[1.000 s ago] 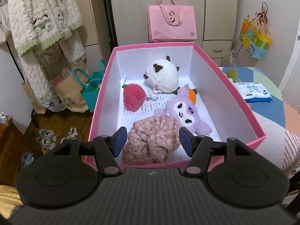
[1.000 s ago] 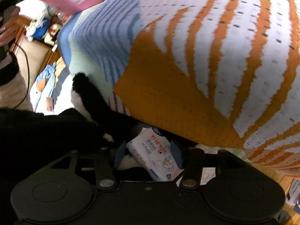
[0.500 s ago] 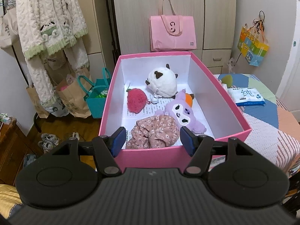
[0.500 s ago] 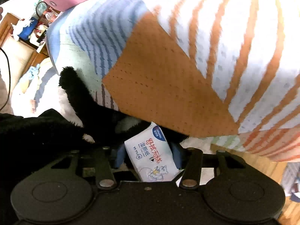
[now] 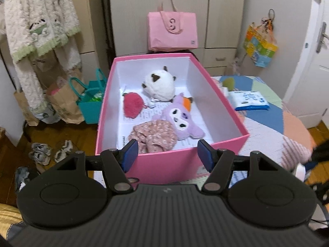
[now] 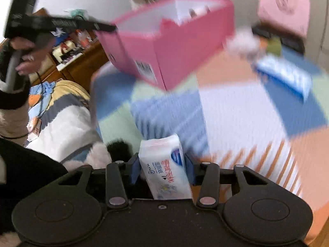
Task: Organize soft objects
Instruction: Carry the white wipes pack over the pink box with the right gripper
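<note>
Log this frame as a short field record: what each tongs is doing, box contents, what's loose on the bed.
left tongs: open, empty, in front of the pink box
right tongs: shut on tissue pack
box contents: white plush, red pompom, purple plush, floral cloth
on bed: blue wipes pack

A home bedroom: wardrobe (image 5: 160,10), hanging robe (image 5: 41,26), quilted bedspread (image 5: 273,123).

Count, both views:
- pink box (image 5: 170,160): 1
- soft items inside: 4, namely white plush (image 5: 159,85), red pompom (image 5: 132,107), purple plush (image 5: 181,121), floral cloth (image 5: 154,135)
- tissue packs: 2, one on the quilt (image 5: 249,100), one in the right gripper (image 6: 164,164)
- grippers: 2
</note>
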Demonstrator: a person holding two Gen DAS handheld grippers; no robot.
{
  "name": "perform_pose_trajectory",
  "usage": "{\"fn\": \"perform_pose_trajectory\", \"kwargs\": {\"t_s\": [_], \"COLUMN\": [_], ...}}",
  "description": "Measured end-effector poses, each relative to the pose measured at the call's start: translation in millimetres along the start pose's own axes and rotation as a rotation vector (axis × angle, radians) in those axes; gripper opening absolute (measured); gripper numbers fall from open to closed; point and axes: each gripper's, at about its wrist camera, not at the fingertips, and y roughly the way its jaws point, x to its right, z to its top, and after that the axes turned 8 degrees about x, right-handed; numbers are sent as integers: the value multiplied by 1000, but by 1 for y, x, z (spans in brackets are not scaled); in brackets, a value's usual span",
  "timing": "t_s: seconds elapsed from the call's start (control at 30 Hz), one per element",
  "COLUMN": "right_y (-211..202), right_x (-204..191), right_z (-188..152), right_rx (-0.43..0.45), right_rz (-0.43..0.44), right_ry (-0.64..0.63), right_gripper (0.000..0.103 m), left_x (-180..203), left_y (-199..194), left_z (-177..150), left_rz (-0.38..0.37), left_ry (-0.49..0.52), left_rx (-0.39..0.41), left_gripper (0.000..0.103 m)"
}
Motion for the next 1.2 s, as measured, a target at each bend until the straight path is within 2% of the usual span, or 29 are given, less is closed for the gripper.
{"fn": "perform_pose_trajectory", "kwargs": {"t_s": [0.1,0.33,0.53,0.67,0.83,0.97,1.07,1.2], "right_y": [-6,2,13,35,80,114,139,173], "right_x": [-6,-3,-1,5,15,29,40,54], "right_z": [27,97,153,180,203,217,226,228], "right_rx": [51,169,209,181,70,14,-25,-70], "right_rz": [29,123,196,209,156,114,143,165], "right_ry": [-44,-46,-39,-28,1,30,74,139], "right_gripper": [46,45,45,45,45,45,46,50], "left_x": [1,-7,-16,-24,-23,-25,-25,-26], "left_y": [-4,-7,0,16,44,54,59,61], "left_z": [4,20,30,33,39,39,36,33], "left_rz": [-17,16,34,36,63,43,18,21], "left_ry": [-6,-18,-8,-19,55,59,53,48], "left_rx": [6,50,56,37,-50,-50,-46,-23], "left_gripper": [63,63,63,63,63,63,63,63]}}
